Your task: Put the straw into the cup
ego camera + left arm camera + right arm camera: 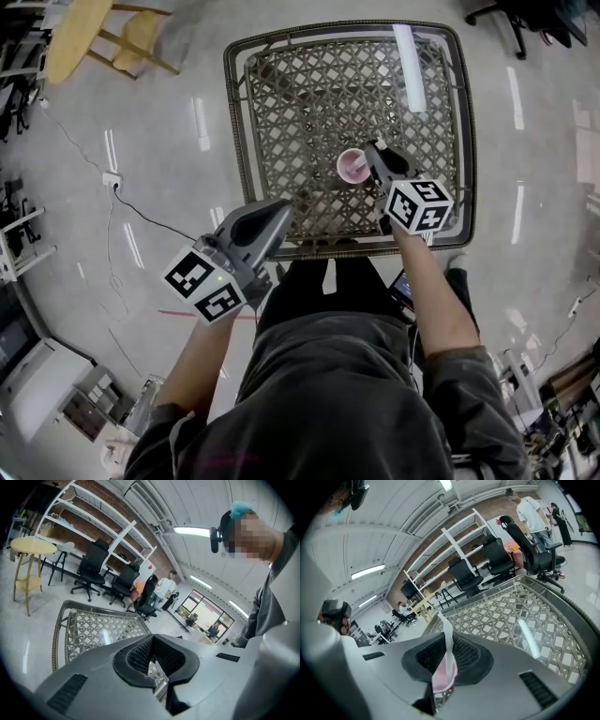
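A pink cup (352, 168) stands on the wicker glass-topped table (234, 141), a little right of its middle. My right gripper (373, 151) hangs just over the cup's right rim. In the right gripper view a thin white straw (447, 634) stands up between the jaws of the right gripper (444, 670), which are shut on it. Its lower end reaches down to the pink cup (442, 682) seen through the slit. My left gripper (280, 210) hovers at the table's front left edge; its jaws are shut and hold nothing (157, 674).
A wooden stool (86, 33) stands on the floor to the far left, and a cable (141, 216) runs across the floor left of the table. Office chairs (504, 557), shelving (117, 531) and several people fill the room behind. A ceiling light reflects in the table glass (410, 70).
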Tool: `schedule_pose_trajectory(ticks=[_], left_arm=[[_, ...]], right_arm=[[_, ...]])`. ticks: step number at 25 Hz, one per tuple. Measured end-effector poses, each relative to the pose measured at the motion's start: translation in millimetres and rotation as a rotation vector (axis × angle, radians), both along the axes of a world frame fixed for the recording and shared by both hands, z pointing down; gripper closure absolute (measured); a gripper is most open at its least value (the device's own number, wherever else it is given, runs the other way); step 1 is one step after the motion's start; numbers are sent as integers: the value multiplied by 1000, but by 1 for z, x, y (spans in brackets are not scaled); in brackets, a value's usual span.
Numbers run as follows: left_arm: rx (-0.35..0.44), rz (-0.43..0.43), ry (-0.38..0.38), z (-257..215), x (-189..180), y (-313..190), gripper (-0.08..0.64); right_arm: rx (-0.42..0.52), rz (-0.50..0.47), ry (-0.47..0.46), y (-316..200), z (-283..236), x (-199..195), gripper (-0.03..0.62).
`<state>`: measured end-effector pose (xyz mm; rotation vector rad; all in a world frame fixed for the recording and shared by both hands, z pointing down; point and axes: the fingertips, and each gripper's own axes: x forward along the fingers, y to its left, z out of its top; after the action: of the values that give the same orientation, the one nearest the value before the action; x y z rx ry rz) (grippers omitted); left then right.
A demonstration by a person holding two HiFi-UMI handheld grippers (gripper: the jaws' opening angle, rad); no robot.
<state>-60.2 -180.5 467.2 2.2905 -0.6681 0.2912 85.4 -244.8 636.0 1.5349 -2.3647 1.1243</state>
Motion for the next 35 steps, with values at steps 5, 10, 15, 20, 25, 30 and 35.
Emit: schedule_pose_trajectory(ticks=[5, 10, 15, 20, 25, 30, 35], left_arm=[[1, 2, 5, -2, 1, 0, 551], [5, -2, 6, -4, -1, -3, 551], [7, -2, 7, -4, -2, -3, 551], [7, 5, 5, -7, -1, 0, 551], [8, 6, 2, -7, -2, 1, 551], [19, 8, 6, -11, 1, 2, 551], [29, 7, 13, -18, 3, 2, 551]], right_arm=[[14, -40, 44, 1, -3, -7, 548], [26, -83, 83, 1, -6, -16, 548], [32, -116, 122, 3, -5, -22, 547], [27, -128, 146, 7, -3, -23, 547], [10, -126, 131, 9, -1, -22, 547], [15, -120, 118, 9, -6, -19, 546], [18, -109, 113, 11, -14, -13, 546]])
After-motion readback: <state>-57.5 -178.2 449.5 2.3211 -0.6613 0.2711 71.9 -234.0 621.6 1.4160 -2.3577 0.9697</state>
